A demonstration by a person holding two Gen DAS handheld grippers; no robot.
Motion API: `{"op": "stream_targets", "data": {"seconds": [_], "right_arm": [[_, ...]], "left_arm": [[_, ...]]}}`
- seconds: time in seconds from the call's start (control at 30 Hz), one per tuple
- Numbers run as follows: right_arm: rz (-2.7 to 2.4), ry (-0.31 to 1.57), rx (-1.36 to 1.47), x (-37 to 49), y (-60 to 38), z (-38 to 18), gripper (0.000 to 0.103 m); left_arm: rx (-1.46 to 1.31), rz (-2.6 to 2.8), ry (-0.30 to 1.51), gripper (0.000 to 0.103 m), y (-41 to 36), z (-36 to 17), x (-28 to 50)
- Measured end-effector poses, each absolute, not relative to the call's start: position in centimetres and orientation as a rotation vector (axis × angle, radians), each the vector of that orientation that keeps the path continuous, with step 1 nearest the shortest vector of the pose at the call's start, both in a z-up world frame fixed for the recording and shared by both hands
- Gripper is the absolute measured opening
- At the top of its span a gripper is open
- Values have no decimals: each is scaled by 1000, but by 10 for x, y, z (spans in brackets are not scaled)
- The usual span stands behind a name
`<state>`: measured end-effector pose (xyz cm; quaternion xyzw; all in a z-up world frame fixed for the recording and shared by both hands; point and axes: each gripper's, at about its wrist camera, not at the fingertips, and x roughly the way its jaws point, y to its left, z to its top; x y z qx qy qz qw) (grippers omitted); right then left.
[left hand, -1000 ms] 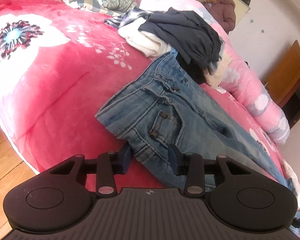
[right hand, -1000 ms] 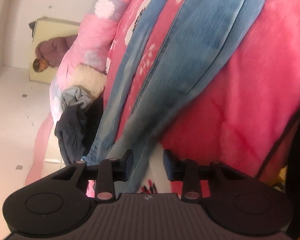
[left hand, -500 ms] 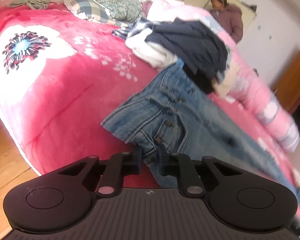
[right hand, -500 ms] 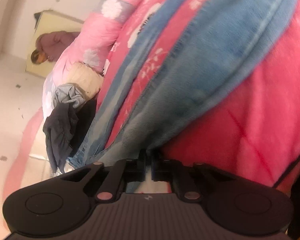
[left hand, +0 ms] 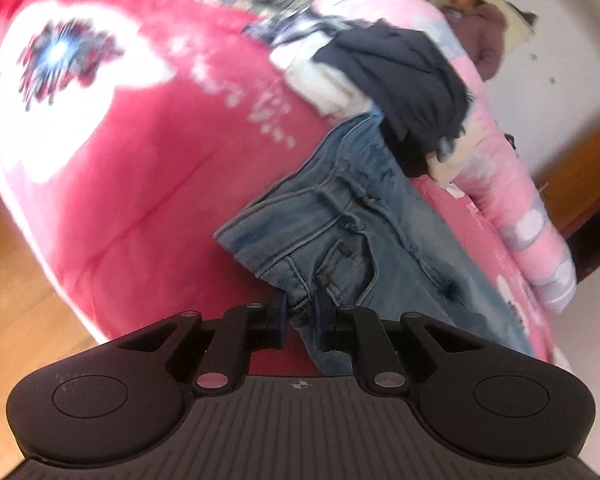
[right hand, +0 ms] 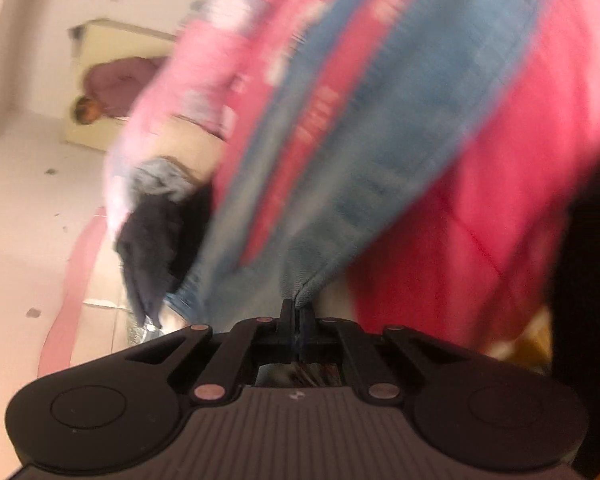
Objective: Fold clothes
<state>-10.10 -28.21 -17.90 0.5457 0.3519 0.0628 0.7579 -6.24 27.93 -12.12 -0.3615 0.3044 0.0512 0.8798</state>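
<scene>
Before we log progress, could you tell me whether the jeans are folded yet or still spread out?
Still spread out: the jeans lie full length across the red blanket, legs apart, no fold visible.

Clothes heap [left hand: 396,80] blocks beyond jeans [left hand: 360,224]; red blanket [left hand: 140,168] left open.

both wrist views closely overlook the jeans [left hand: 364,232].

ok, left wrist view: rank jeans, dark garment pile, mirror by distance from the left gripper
1. jeans, waistband clamped in the left gripper.
2. dark garment pile, beyond the jeans, upper middle.
3. mirror, on the far wall, top right.
</scene>
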Motion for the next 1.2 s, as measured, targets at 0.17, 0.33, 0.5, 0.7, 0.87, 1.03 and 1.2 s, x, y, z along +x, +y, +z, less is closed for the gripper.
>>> {"op": "stream_targets", "data": {"seconds": [0.17, 0.33, 0.5, 0.7, 0.87, 1.03, 1.2], "right_arm": [[183, 743, 1150, -110, -282, -169, 1], [130, 847, 1009, -111, -279, -181, 4], [102, 844, 932, -130, -294, -177, 4], [155, 778, 936, -143, -317, -162, 5], [183, 729, 886, -147, -320, -147, 5], [140, 657, 585, -161, -314, -104, 5], [278, 567, 275, -135, -289, -38, 23]], "left_arm": [[-758, 96, 635, 11, 282, -119, -59], [-721, 99, 674, 14, 280, -134, -60], [-727, 100, 677, 16, 280, -134, -61], [-725, 121, 710, 31, 277, -132, -63], [-726, 130, 709, 31, 272, -128, -69], [-754, 122, 693, 32, 271, -130, -72], [-750, 132, 706, 33, 268, -137, -65]]}}
